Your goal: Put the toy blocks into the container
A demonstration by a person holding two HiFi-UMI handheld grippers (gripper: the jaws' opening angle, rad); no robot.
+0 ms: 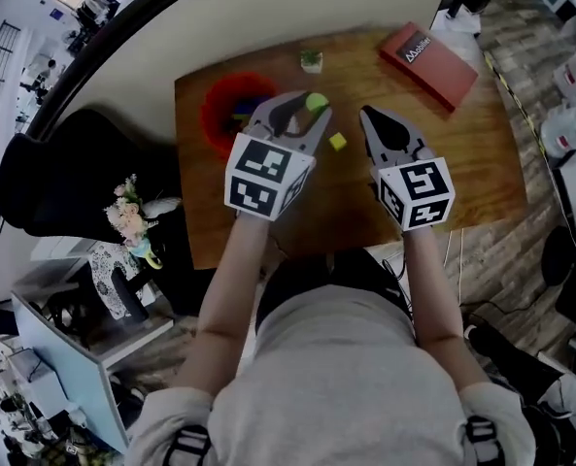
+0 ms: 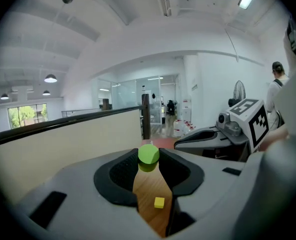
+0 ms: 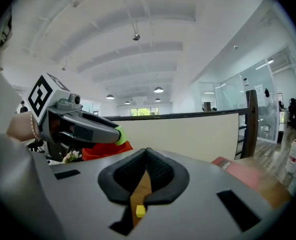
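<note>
Above the table point(image 1: 462, 163), left tool point(image 1: 309, 108) pinches a green block point(image 2: 148, 155).

The worktop point(image 1: 462, 163) is wood with visible grain and a matt finish. The left claw point(image 1: 307, 105) and right claw point(image 1: 367, 115) have smooth, matt grey plastic shells. Their pads point(image 2: 123, 174) are black and finely ribbed. The green block point(image 2: 148, 154) is smooth.

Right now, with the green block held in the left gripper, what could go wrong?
The left gripper pinches the green block only at its jaw tips, so it might slip out before reaching the red container. The yellow cube lies on the table close by; a low sweep could knock it away.
</note>
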